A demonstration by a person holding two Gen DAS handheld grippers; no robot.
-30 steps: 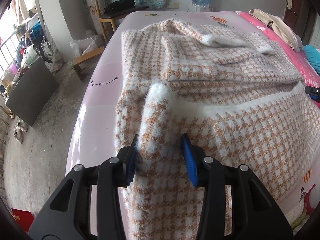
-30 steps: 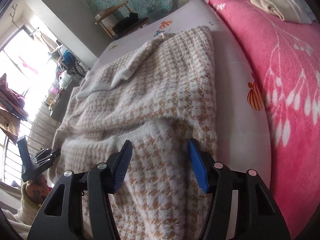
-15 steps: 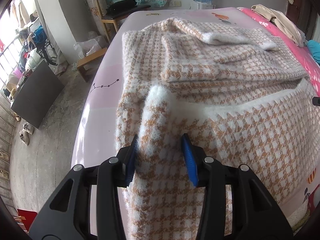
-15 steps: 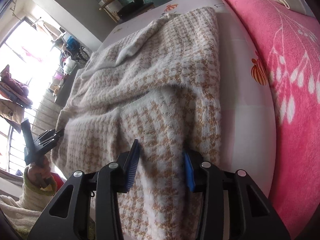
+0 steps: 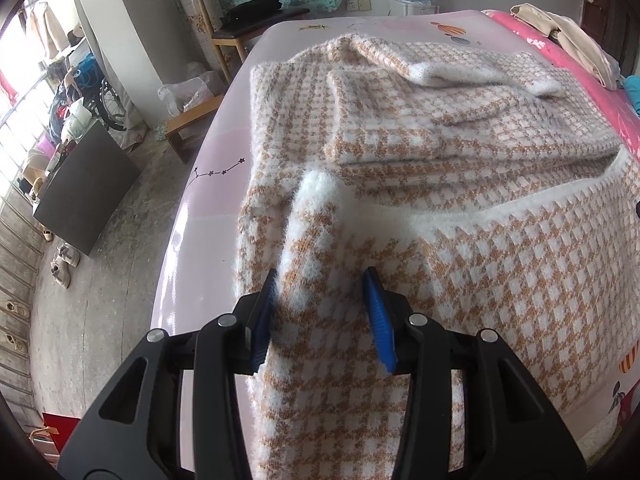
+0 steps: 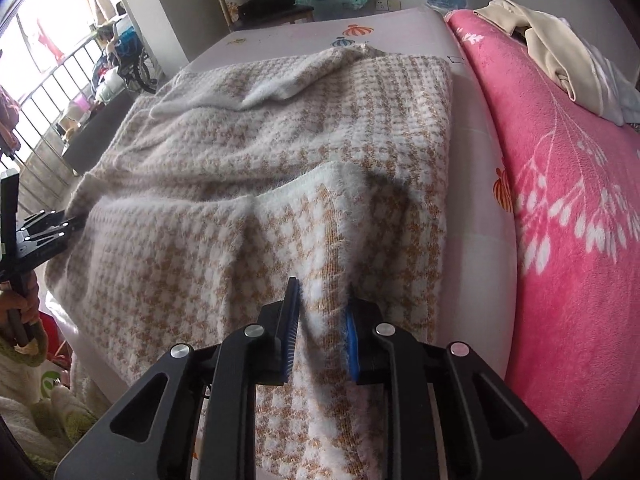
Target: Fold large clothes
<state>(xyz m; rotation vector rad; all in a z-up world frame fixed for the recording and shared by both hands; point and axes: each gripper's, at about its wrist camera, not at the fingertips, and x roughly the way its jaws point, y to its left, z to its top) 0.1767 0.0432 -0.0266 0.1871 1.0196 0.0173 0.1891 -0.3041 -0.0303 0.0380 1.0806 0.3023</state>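
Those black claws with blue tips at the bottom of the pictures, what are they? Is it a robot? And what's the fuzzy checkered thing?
No robot here. A person holds two pinching tools, one in each hand, and a small camera sits on each tool looking along its fingers. One picture comes from the left gripper, the other from the right gripper.

The fuzzy thing is a big tan-and-white checked sweater lying on a bed. Beside it is a pink blanket.

Each tool has a bunch of the sweater's near edge between its blue pads. The right one has just been squeezing closed on the cloth. They are getting ready to fold it.
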